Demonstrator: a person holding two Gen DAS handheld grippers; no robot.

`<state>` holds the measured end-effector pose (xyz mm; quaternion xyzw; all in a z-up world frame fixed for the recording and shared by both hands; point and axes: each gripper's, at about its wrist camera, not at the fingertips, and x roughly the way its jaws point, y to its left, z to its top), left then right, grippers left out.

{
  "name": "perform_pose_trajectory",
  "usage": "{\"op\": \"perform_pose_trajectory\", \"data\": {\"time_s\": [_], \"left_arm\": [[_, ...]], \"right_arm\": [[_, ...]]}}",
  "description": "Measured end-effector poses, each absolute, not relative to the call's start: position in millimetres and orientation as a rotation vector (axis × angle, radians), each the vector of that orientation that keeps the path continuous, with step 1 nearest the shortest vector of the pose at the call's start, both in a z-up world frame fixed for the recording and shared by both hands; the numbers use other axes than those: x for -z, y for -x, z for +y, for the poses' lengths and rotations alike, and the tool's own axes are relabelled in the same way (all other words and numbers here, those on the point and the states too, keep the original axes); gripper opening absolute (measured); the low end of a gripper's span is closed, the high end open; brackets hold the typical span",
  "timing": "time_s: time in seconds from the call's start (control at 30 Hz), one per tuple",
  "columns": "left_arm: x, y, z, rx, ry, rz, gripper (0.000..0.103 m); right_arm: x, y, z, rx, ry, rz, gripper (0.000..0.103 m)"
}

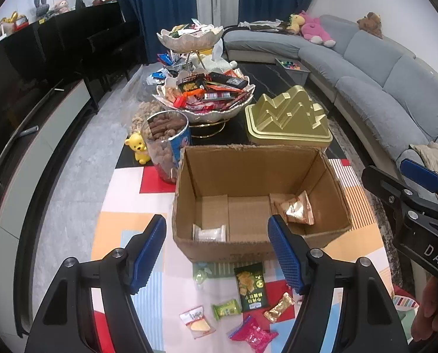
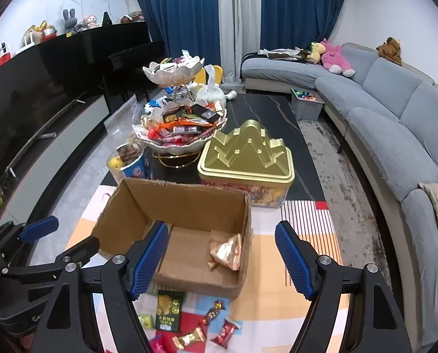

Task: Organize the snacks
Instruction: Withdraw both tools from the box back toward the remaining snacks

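Observation:
An open cardboard box (image 1: 260,194) (image 2: 174,206) stands on the patterned cloth. Inside it lie a gold packet (image 1: 297,209) (image 2: 227,251) at the right and a white packet (image 1: 208,234) at the front left. My left gripper (image 1: 216,254) hangs open and empty over the box's near wall. My right gripper (image 2: 222,261) is also open and empty, above the box's near right corner. Loose snacks lie in front of the box: a dark green packet (image 1: 251,286) (image 2: 169,309), a gold candy (image 1: 279,310), a pink packet (image 1: 252,335) and a red packet (image 2: 226,331).
Behind the box stand a gold tin (image 1: 286,117), a tiered bowl stand (image 1: 204,100) heaped with snacks, a jar of nuts (image 1: 166,144) and a yellow bear figure (image 1: 138,147). A grey sofa (image 1: 395,82) curves along the right. A dark TV unit runs along the left.

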<state>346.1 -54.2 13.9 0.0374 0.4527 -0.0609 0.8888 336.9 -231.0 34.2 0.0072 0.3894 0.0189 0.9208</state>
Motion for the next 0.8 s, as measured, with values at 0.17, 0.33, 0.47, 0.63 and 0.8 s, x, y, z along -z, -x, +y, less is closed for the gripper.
{"op": "perform_pose_trajectory", "data": {"time_s": [0.17,0.33,0.47,0.63,0.8], "left_arm": [[-9,-333,-54,0.099,-0.064,0.946,0.071],[4,-319,-55,0.074,-0.049,0.963,0.071],[16,-307,-55,0.054,-0.033,0.983,0.071],[31,-294,-54,0.010,-0.011,1.000,0.071],[48,-282,-50,-0.034,0.029,1.027,0.071]], "right_arm": [[-29,-326,-234,-0.023,-0.006,0.805,0.076],[-22,-316,-237,-0.013,0.001,0.815,0.076],[-15,-307,-240,-0.003,0.008,0.824,0.076],[-5,-295,-240,0.013,0.024,0.827,0.080],[9,-286,-240,0.019,0.030,0.854,0.080]]}}
